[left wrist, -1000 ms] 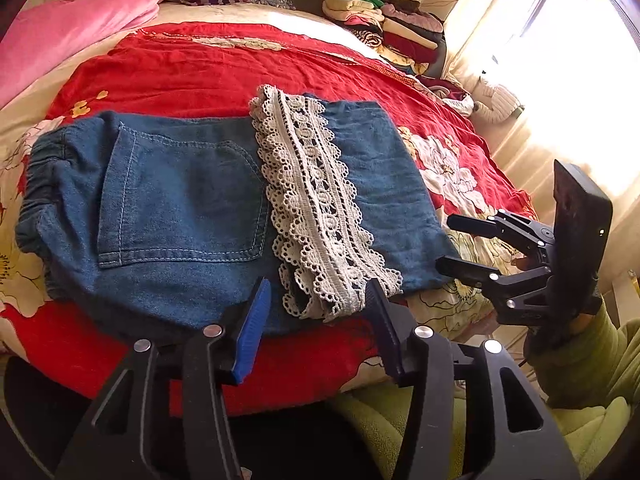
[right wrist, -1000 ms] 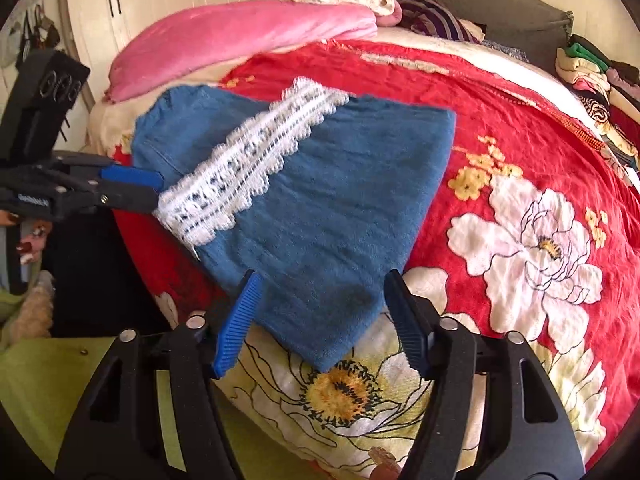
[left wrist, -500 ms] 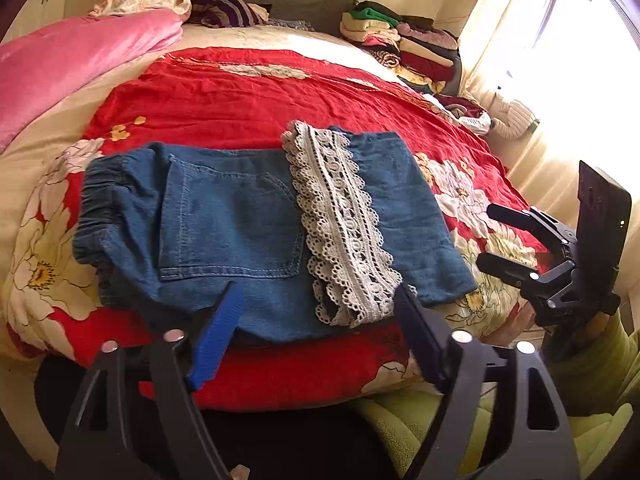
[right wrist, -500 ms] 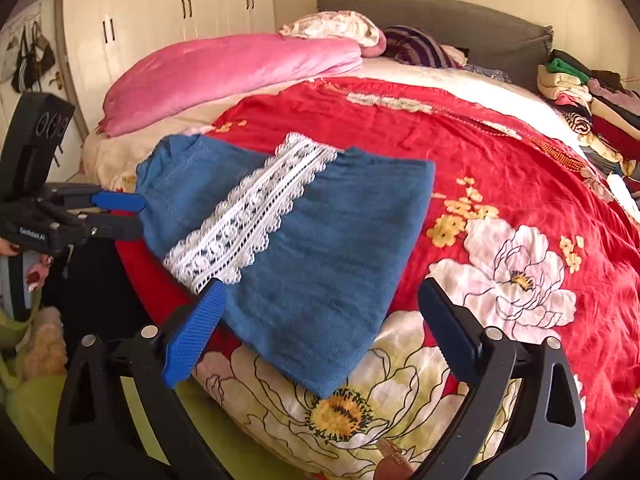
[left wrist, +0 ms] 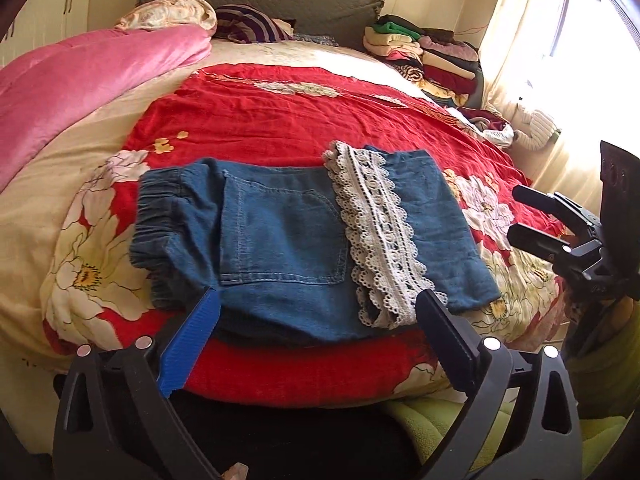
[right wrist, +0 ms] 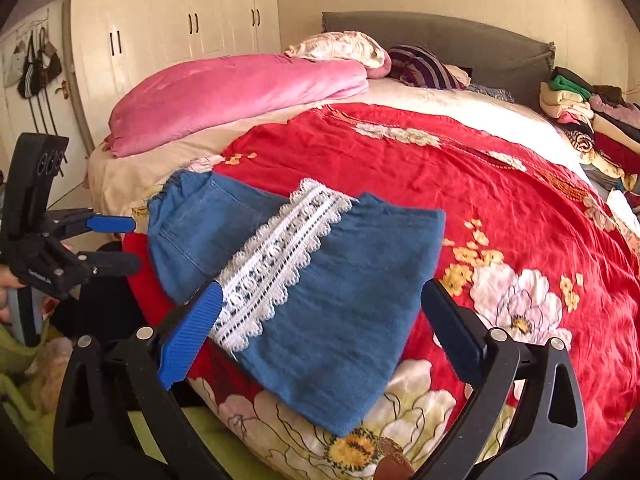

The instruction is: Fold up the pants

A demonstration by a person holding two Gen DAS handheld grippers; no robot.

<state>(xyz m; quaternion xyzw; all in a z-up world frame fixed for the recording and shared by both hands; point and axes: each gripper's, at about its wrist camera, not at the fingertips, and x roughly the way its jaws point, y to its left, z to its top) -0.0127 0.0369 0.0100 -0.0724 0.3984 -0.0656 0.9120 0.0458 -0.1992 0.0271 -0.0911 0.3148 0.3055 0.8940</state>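
Blue denim pants (left wrist: pixel 280 236) with a white lace hem band (left wrist: pixel 380 232) lie folded flat near the front edge of the bed; they also show in the right wrist view (right wrist: pixel 328 292). The lace leg end is folded over the seat, beside the back pocket (left wrist: pixel 280 236). My left gripper (left wrist: pixel 320 320) is open and empty, just in front of the pants' near edge. My right gripper (right wrist: pixel 320 316) is open and empty, held back from the pants' right end. Each gripper shows in the other's view: the right one (left wrist: pixel 528 216), the left one (right wrist: pixel 120 240).
The bed has a red floral cover (left wrist: pixel 288 120). A pink quilt (left wrist: pixel 80 80) lies at the left. A stack of folded clothes (left wrist: pixel 424 52) sits at the far right by the window. A white wardrobe (right wrist: pixel 180 28) stands behind the bed.
Both grippers have opened wider and pulled back from the pants, away from the bed edge. The pants lie still.
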